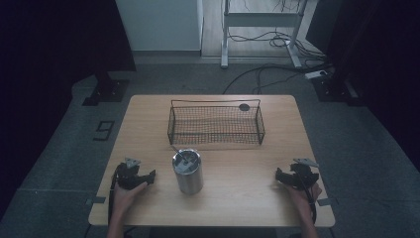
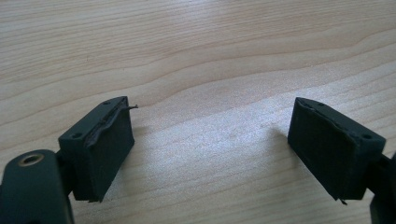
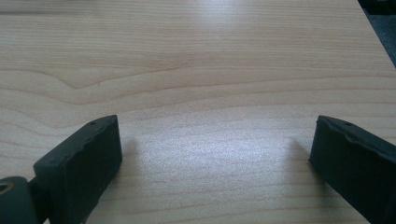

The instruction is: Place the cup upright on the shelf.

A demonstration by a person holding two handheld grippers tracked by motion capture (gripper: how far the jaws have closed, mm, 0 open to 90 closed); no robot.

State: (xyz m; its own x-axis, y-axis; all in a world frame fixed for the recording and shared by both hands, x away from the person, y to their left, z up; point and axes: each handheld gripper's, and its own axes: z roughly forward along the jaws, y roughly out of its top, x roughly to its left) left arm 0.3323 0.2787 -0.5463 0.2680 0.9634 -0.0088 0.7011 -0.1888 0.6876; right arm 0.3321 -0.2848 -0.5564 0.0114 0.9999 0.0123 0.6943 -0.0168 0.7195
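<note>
I rest both grippers on the wooden table [image 1: 237, 198], left gripper [image 1: 148, 177] and right gripper [image 1: 278, 174] spread wide and empty, flanking the steel tumbler [image 1: 188, 172] before the wire basket [image 1: 216, 125]; grasping it comes next, I judge.

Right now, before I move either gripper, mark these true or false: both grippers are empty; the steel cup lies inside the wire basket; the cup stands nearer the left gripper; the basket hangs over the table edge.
1. Both grippers are empty: true. The left gripper and right gripper stand open over bare wood.
2. The cylindrical stainless-steel cup lies inside the dark wire mesh basket: false. It stands upright on the light wooden table, in front of the basket.
3. The cup stands nearer the left gripper: true.
4. The basket hangs over the table edge: false. It sits fully on the table.
</note>
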